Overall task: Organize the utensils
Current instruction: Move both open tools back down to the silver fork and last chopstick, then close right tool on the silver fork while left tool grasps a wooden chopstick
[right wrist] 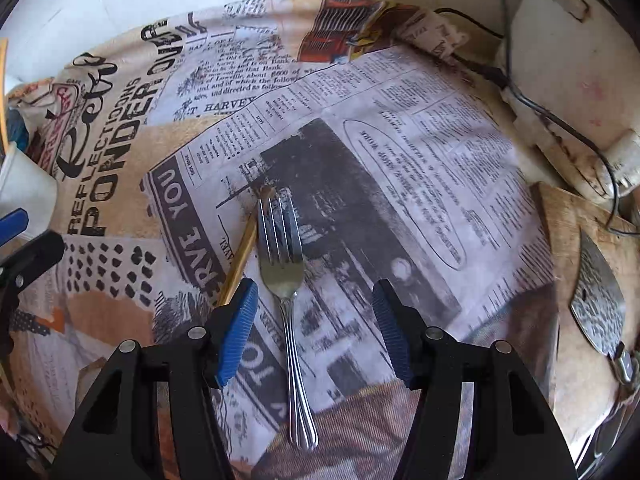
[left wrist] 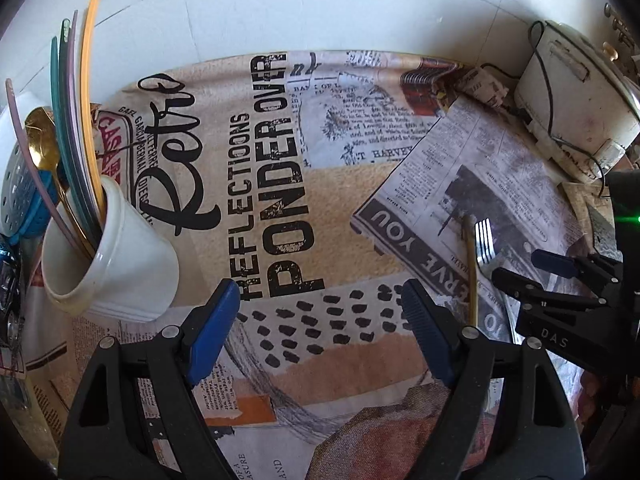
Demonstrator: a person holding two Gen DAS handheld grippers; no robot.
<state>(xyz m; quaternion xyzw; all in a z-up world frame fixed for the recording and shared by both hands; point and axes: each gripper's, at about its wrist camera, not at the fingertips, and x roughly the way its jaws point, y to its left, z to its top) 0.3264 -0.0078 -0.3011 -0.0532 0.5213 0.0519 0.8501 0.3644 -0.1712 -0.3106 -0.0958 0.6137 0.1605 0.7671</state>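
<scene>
A steel fork [right wrist: 286, 280] lies on a newspaper sheet [right wrist: 400, 168], tines pointing away; it also shows in the left wrist view [left wrist: 485, 246]. A thin gold stick-like utensil [right wrist: 240, 260] lies just left of it, also seen in the left wrist view [left wrist: 473, 276]. My right gripper [right wrist: 314, 308] is open, its jaws to either side of the fork's neck, just above it. My left gripper [left wrist: 322, 308] is open and empty over the printed cloth. A white cup [left wrist: 116, 264] at the left holds a gold spoon [left wrist: 40, 140] and several coloured utensils.
A white appliance [left wrist: 568, 92] with a cord stands at the back right. A wooden board [right wrist: 580, 280] with a metal blade [right wrist: 600, 304] lies at the right. A perforated white and blue item [left wrist: 16, 196] sits left of the cup. White tiled wall behind.
</scene>
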